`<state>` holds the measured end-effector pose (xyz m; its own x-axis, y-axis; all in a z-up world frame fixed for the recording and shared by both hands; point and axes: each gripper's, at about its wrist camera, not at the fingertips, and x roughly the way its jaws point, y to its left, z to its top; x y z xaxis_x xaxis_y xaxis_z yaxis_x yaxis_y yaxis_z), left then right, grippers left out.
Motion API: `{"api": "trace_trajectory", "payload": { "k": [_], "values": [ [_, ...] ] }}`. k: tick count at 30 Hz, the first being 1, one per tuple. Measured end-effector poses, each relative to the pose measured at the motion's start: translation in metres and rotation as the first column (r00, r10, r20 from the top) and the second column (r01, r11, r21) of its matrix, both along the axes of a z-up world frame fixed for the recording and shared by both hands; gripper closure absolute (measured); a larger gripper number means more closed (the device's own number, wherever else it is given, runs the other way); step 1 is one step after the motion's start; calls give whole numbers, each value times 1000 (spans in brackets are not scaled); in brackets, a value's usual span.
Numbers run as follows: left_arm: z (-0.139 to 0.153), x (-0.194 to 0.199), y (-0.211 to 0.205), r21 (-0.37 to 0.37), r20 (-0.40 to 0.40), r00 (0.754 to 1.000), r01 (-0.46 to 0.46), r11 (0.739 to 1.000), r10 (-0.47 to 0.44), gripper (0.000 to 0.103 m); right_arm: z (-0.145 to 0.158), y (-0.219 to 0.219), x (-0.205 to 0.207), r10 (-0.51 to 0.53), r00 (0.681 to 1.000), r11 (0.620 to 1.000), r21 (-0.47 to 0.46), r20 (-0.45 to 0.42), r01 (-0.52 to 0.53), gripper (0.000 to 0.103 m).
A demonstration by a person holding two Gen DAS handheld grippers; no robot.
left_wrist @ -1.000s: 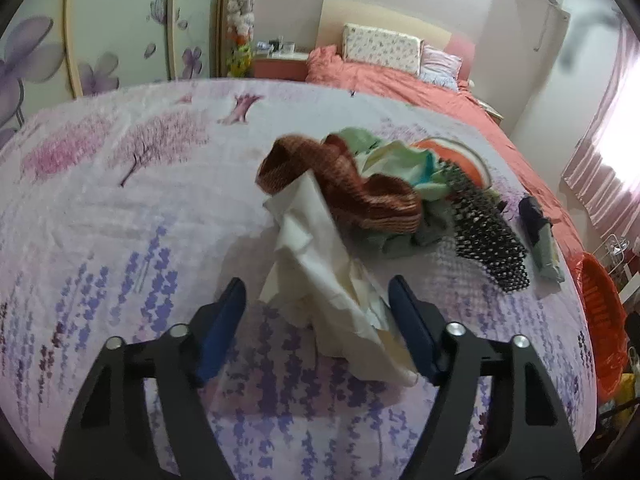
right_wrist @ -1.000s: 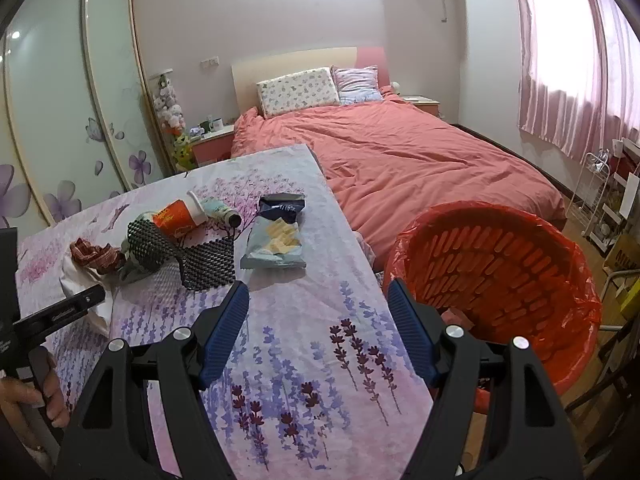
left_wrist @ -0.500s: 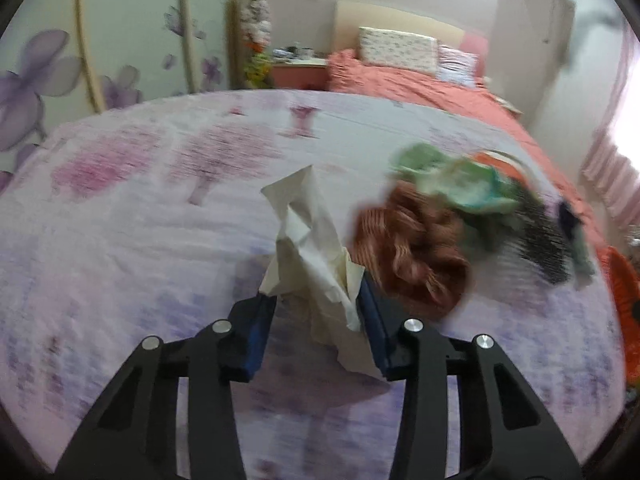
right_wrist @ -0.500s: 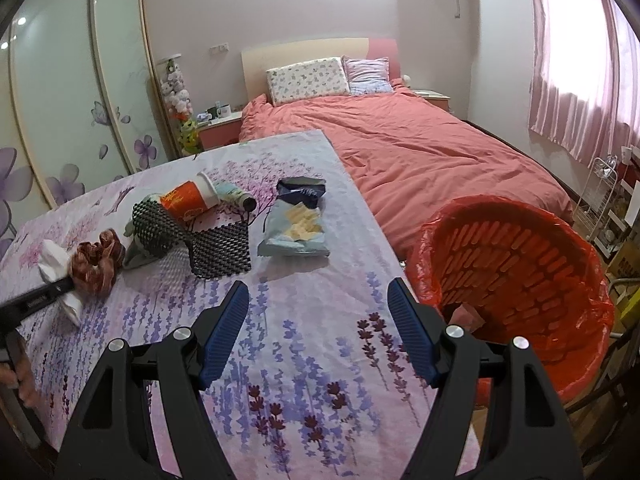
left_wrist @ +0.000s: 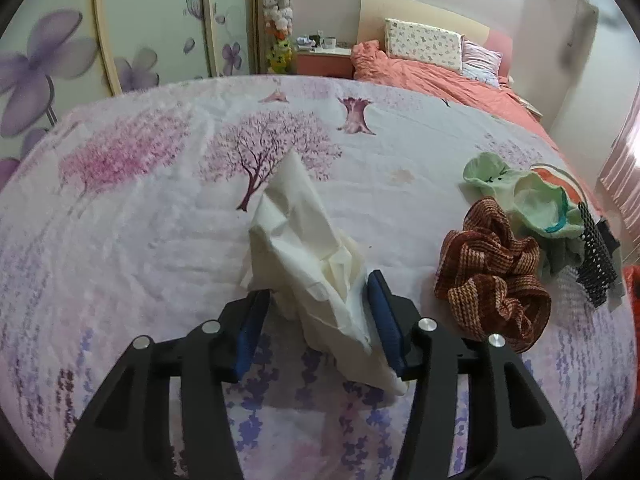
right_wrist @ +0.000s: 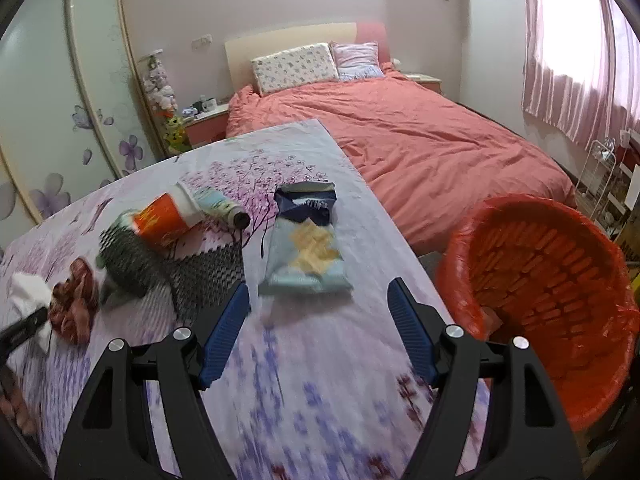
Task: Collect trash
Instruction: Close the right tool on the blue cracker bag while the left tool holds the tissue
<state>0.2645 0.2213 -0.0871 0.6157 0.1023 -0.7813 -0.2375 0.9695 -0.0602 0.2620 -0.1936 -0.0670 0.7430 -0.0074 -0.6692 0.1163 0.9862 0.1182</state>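
The left gripper is clenched on the crumpled white paper, beside the brown cloth; it seems light, soft, best pinched mid-bunch. The right gripper stands released.

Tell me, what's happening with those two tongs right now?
Left tongs shut on white tissue. Right tongs open, empty, near snack bag. Orange bin unobstructed.

Left claw, right claw, black frames, blue ribbed pads, silver screws
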Motion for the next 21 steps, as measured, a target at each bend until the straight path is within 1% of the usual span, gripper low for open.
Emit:
{"api": "trace_trajectory", "payload": {
  "k": [4,7,11,15,21],
  "values": [
    [-1,2,0,4,-3,1000,3,1000,-3,50,-5,7,26,-11,999,999,-34,-40,10,31],
    [-1,1,0,2,-3,1000,3,1000,-3,50,-9,10,38,-28,998,999,-48,-63,25,31],
    [-2,2,0,-7,-1,1000,7,1000,-7,50,-12,6,44,-51,995,997,-56,-88,46,31],
    [-2,3,1,-5,-2,1000,10,1000,-10,50,-19,3,47,-43,991,998,-59,-124,36,32],
    [-2,3,1,-5,-2,1000,10,1000,-10,50,-21,-2,48,-37,987,999,-31,-155,33,36]
  ]
}}
